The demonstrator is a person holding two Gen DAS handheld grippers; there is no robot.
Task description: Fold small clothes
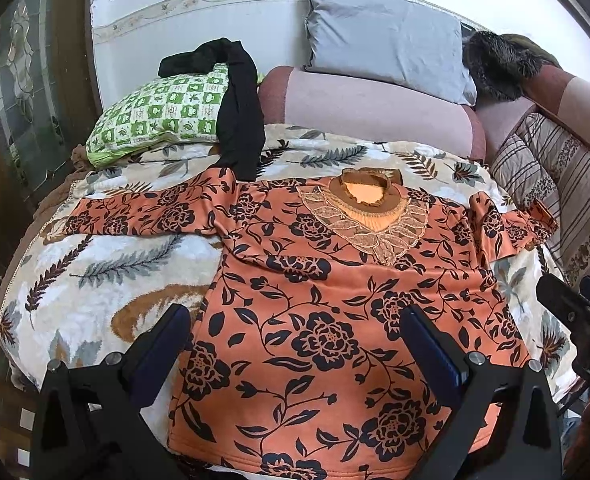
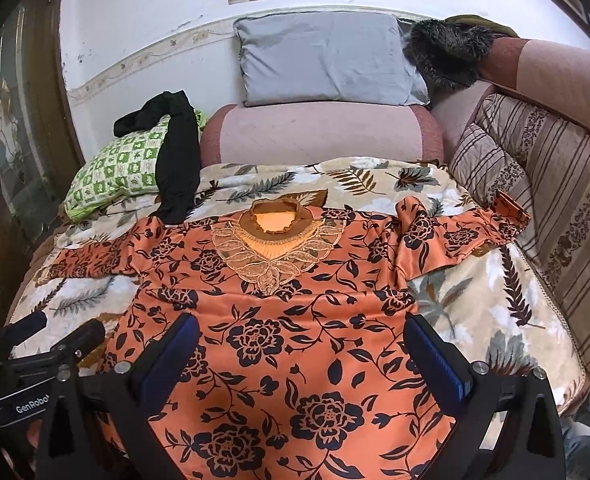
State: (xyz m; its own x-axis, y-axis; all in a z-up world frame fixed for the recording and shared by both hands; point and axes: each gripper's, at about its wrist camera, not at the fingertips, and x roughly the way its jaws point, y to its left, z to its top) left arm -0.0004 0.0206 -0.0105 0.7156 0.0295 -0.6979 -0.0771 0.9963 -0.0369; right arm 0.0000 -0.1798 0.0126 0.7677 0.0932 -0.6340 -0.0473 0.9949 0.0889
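Both pairs of blue-padded fingers, left gripper (image 1: 295, 332) and right gripper (image 2: 301, 340), stand wide apart, holding nothing, above one orange long-sleeved top with black flowers (image 1: 335, 320). It lies flat, sleeves spread, on one leaf-patterned blanket (image 1: 115, 272). Behind: one black garment (image 1: 239, 120) draped over one green checked pillow (image 1: 155, 116), and one grey pillow (image 1: 383, 44).

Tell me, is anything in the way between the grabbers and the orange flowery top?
Nothing visible is. The left hand-held gripper and right hand-held gripper are both open right over the orange top. The black garment only touches one sleeve, far from both.
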